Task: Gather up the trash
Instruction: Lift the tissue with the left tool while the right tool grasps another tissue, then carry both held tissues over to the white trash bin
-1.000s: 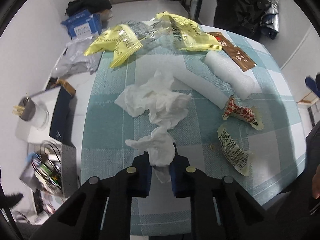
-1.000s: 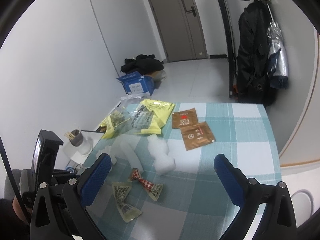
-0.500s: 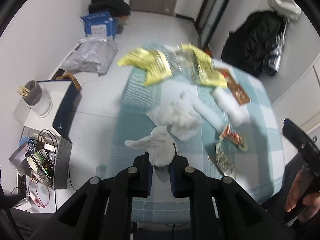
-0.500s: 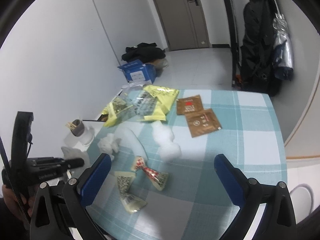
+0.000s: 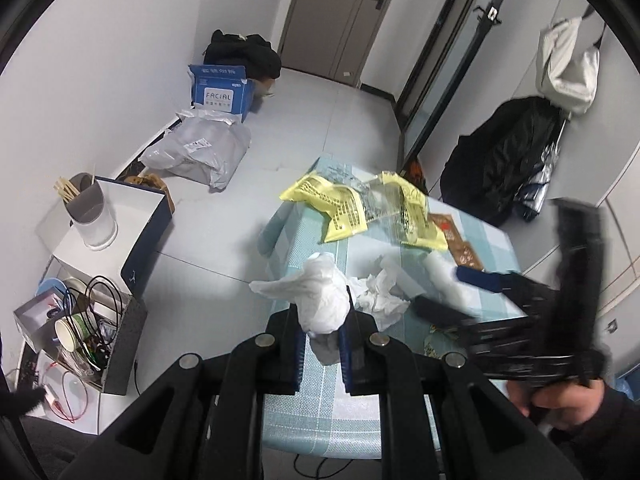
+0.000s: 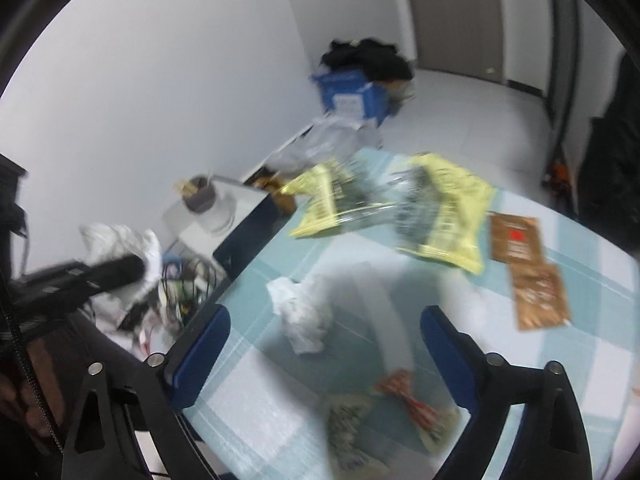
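Observation:
My left gripper [image 5: 322,344] is shut on a crumpled white tissue [image 5: 316,296] and holds it high above the table's left edge; the tissue also shows in the right wrist view [image 6: 120,248]. My right gripper [image 6: 324,344] is open and empty, low over a second crumpled tissue [image 6: 302,314] on the teal checked table [image 6: 256,408]. Yellow snack bags [image 6: 440,204], two brown sachets [image 6: 524,264], a red-patterned wrapper [image 6: 412,400] and white foam pieces [image 5: 444,276] lie on the table.
On the floor left of the table stand a white box with a cup of chopsticks [image 5: 86,208], a box of cables and a paper cup [image 5: 80,336], a grey plastic bag [image 5: 200,152] and a blue carton [image 5: 220,88]. Black coats [image 5: 504,160] hang at the right.
My left gripper has lifted the tissue up and back from the table. My right gripper has moved down and left toward the second tissue, with motion blur.

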A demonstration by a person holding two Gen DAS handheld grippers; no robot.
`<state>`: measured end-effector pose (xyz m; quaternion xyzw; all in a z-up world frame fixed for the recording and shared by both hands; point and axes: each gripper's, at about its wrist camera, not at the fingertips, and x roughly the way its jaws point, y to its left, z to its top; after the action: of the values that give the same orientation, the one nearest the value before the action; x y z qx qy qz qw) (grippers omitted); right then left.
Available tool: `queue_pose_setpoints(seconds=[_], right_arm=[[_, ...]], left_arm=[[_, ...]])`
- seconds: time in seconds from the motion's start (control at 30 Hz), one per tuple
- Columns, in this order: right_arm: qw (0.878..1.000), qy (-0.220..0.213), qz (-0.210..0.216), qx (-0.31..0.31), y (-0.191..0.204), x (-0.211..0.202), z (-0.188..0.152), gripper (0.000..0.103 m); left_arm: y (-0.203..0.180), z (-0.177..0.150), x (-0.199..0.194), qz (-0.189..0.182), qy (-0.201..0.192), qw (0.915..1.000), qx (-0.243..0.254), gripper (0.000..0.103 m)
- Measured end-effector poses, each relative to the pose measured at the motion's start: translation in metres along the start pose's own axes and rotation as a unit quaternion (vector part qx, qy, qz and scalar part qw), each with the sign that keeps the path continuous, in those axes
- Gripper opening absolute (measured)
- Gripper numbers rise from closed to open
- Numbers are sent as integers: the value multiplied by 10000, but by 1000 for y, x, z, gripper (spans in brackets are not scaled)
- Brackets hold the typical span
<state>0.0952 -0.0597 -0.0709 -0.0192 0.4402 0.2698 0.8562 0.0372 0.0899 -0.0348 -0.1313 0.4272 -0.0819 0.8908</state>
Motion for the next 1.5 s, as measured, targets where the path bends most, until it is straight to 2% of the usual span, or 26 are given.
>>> queue_pose_setpoints(seconds=[0.2, 0.3, 0.4, 0.47, 0.63, 0.83, 1.07, 1.23, 1.5], right_arm=[[9979, 567, -18, -318, 17, 49, 5, 81], [9974, 610, -132, -368, 21, 62, 4, 73], [9970, 677, -169, -345, 20, 70, 1, 59], [9966, 737, -171, -327, 20, 73, -2, 39], [9963, 783, -162, -300, 15, 73, -7, 21], [9971, 708, -133, -248, 8, 59, -8, 17], [9996, 282, -66, -67, -1, 21, -2, 17], [9999, -147, -39, 81, -17, -27, 2, 17], [9956, -870, -279, 187, -49, -115, 4, 17]], left_arm=[[6, 1, 0, -52, -69, 9999, -94, 10], [9, 1, 1, -79, -78, 9998, -142, 10], [14, 0, 0, -60, -56, 9997, -212, 10], [14, 0, 1, -86, -17, 9996, -254, 10], [0, -1, -6, 258, -247, 9993, 107, 10], [0, 1, -6, 276, -235, 9993, 94, 10], [-17, 3, -8, 345, -370, 9985, 228, 10], [-37, 5, -12, 304, -470, 9976, 406, 10], [-81, 20, -24, -41, -618, 9957, 690, 10]])
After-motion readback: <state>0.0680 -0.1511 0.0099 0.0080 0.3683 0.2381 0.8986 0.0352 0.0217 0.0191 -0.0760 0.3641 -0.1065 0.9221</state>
